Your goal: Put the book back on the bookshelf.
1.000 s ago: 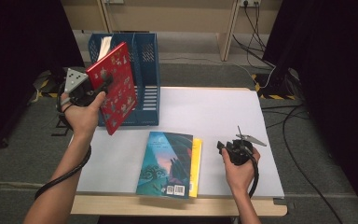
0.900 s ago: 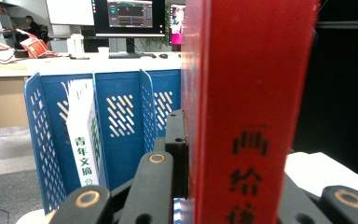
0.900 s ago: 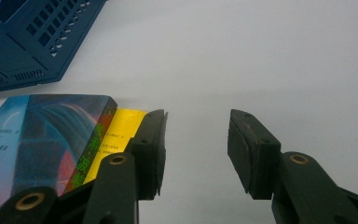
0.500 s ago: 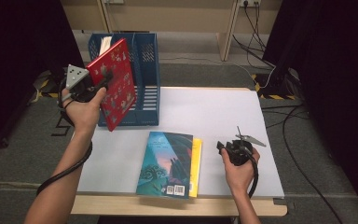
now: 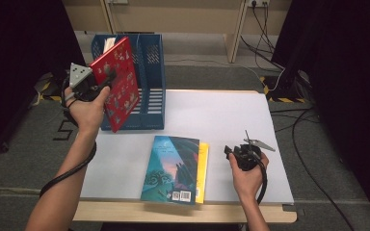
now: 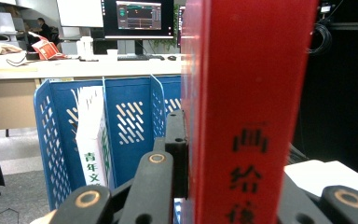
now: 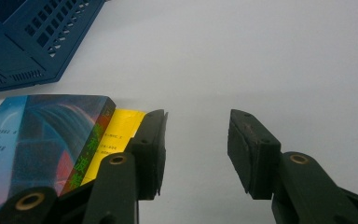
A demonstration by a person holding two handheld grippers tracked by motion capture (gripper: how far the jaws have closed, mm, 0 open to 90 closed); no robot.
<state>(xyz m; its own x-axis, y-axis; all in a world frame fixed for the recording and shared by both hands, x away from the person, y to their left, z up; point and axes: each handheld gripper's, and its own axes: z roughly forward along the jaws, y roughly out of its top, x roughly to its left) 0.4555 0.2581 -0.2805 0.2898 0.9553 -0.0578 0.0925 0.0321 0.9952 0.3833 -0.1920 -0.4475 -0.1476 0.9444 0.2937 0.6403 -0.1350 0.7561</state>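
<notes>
Clamping the red book (image 5: 119, 82) upright in mid-air w/ the left gripper (image 5: 96, 82), just in front of the blue file rack (image 5: 147, 84), a person rests the right gripper (image 5: 236, 153), jaws apart, on the white table (image 5: 221, 115) beside the teal book (image 5: 171, 168) atop a yellow one (image 5: 202, 171).

red book (image 6: 249, 112) cut off top and bottom, yellow book (image 5: 202, 171) mostly covered

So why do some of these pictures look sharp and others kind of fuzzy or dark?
In the left gripper view the red book sits so near the lens that its spine is soft, while the blue file rack behind is sharper. In the right gripper view the white table looks evenly lit, with soft shadows. In the high view the table is bright but the surroundings fall into darkness.
</notes>
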